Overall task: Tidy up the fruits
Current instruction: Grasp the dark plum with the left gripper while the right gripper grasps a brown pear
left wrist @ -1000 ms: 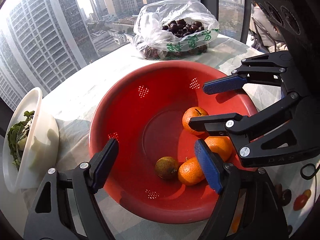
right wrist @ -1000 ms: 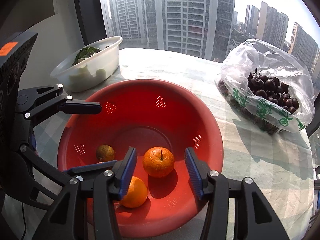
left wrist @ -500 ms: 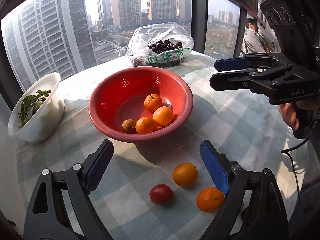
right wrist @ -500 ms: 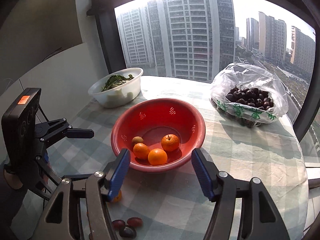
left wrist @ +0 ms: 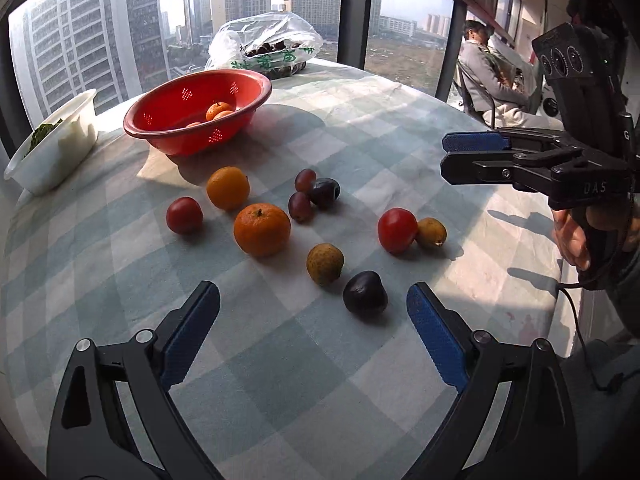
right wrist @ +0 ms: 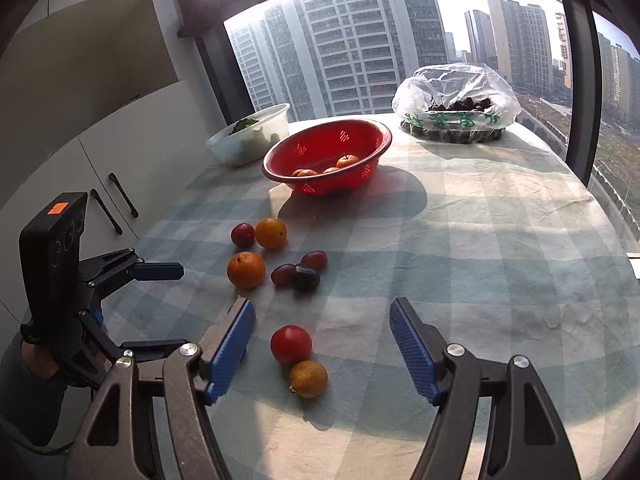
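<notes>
Left claw [left wrist: 313,320]: spread wide, gripping nothing, above the checked worktop [left wrist: 360,152]. Right claw [right wrist: 322,342]: likewise spread wide and empty.

Red colander [left wrist: 196,110]: at 11 o'clock in the left wrist view, upright on the worktop, holding several oranges [left wrist: 218,111].

White tub [left wrist: 56,148]: at 10 o'clock, just left of the colander, with greens inside.

Plastic bag of cherries [left wrist: 266,50]: at 12 o'clock, beyond the colander.

Loose fruit on the worktop, left wrist view:
- Large orange [left wrist: 262,229], centre, with a smaller orange [left wrist: 227,187] just behind it.
- Small red fruit [left wrist: 184,215], at 9 o'clock of the large orange.
- Cluster of two reddish plums and one dark plum [left wrist: 324,193], touching, at 1 o'clock of the large orange.
- Brownish-yellow fruit [left wrist: 325,263], with a dark purple plum [left wrist: 365,293] just beside it, nearest the left claw.
- Red tomato [left wrist: 397,229] touching a small yellow fruit [left wrist: 431,232]; in the right wrist view this pair lies between the right claw's fingers.
</notes>
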Available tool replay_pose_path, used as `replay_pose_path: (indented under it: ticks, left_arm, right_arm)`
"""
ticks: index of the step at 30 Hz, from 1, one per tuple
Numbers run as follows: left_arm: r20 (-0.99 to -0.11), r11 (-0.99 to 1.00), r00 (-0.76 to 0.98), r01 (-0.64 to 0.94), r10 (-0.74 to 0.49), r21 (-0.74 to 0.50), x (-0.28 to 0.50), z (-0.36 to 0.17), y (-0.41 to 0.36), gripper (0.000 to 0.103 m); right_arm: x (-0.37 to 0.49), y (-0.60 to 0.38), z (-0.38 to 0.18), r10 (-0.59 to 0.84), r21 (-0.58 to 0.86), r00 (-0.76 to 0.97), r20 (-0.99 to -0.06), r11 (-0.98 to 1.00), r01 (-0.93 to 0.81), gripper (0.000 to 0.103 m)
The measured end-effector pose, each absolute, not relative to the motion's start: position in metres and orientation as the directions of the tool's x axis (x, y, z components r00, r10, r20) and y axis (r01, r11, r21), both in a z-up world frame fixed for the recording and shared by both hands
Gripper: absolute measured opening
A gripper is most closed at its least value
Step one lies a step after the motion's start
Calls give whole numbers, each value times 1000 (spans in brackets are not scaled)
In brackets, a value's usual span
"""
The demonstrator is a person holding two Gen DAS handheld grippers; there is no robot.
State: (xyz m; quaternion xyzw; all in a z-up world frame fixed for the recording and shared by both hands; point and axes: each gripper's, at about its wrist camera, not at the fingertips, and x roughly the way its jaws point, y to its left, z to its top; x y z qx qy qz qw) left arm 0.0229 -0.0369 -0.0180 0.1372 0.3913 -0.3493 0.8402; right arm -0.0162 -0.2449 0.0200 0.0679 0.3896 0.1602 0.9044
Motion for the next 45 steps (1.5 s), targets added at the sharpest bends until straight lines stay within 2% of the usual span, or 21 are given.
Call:
replay_pose_path:
  ticks: [4,6,8,14,16,17,30,35,45]
  left_arm:
    - [-758,733,446,678,-477,-62,10,-32,-44,94]
    - [-760,738,443,671,-476,-71,8,-35,-48,83]
    - [-766,731,426,677,-481,-83,11,-37,-54,64]
    - [-777,721,405,687,-483,-90,21,-38,-66,50]
    - [-779,719,398,688,-484,-95,23,-39,-69,35]
    - [-782,720,394,688,-482,-97,24,-40,-70,33]
    - [-791,736,394,670,-467,-100,32,-44,-70,33]
    - [-791,736,396,670,-467,-100,32,-44,-69,25]
    - [-784,736,388,666,-484,-124,27,-43,-57,25]
  right_arm:
    - [-31,-240,7,340,266,634,-694,940,-213,72]
    - [-34,-238,5,328,250,637,-697,944,-213,70]
    - [-37,-236,5,317,238,642,-698,948,-210,70]
    - [-40,-242,1,320,266,639,-700,947,-182,69]
    - [-39,-242,-2,323,273,632,-704,945,-179,68]
    - [-40,-242,-3,324,274,630,-706,945,-179,67]
    - [-40,-233,-10,332,264,611,-719,943,-202,67]
    - [-40,-231,-10,327,256,608,-723,945,-205,65]
    - [-36,-225,-13,312,229,596,-740,950,-213,60]
